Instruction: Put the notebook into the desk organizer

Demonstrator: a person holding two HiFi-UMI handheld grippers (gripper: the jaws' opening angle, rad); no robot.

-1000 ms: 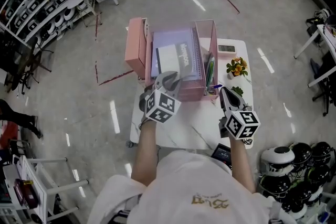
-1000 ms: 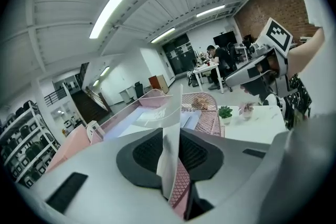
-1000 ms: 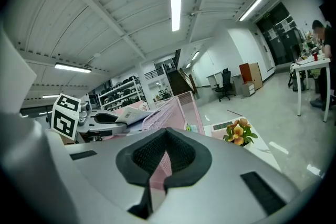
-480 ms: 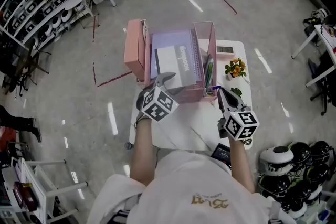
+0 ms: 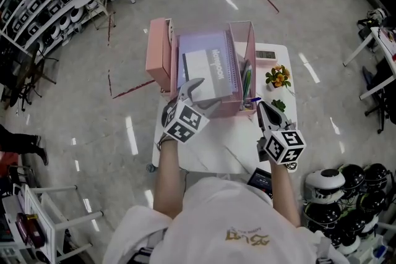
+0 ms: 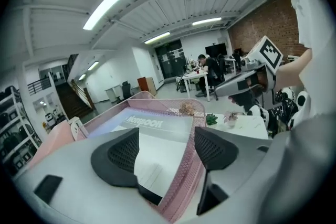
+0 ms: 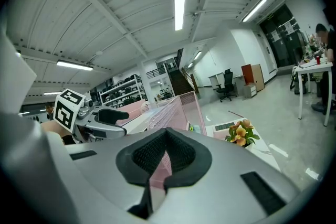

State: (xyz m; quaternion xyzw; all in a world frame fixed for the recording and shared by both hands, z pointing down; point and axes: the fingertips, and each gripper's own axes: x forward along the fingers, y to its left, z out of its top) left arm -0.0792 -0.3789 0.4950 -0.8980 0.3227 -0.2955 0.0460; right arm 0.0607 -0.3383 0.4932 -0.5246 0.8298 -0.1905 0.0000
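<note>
A lavender spiral notebook (image 5: 207, 70) with a white label lies flat in the pink mesh desk organizer (image 5: 242, 31) on the white table. My left gripper (image 5: 203, 94) sits at the organizer's near edge with its jaws opening wide. In the left gripper view the notebook's (image 6: 157, 136) near corner and the mesh rim (image 6: 185, 168) lie between the pads (image 6: 123, 155), which do not press on them. My right gripper (image 5: 263, 109) hovers to the right over the table, shut and holding nothing; its closed pads (image 7: 147, 157) point toward the organizer (image 7: 173, 110).
Pens (image 5: 247, 79) stand in the organizer's right compartment. A small flower pot (image 5: 279, 78) and a calculator (image 5: 266, 56) sit on the table's right side. A pink box (image 5: 159, 52) adjoins the organizer at left. Helmets (image 5: 346, 188) are stacked at lower right.
My left gripper's jaws have spread apart and let go of the notebook, which now rests in the organizer. The right gripper has barely moved.
</note>
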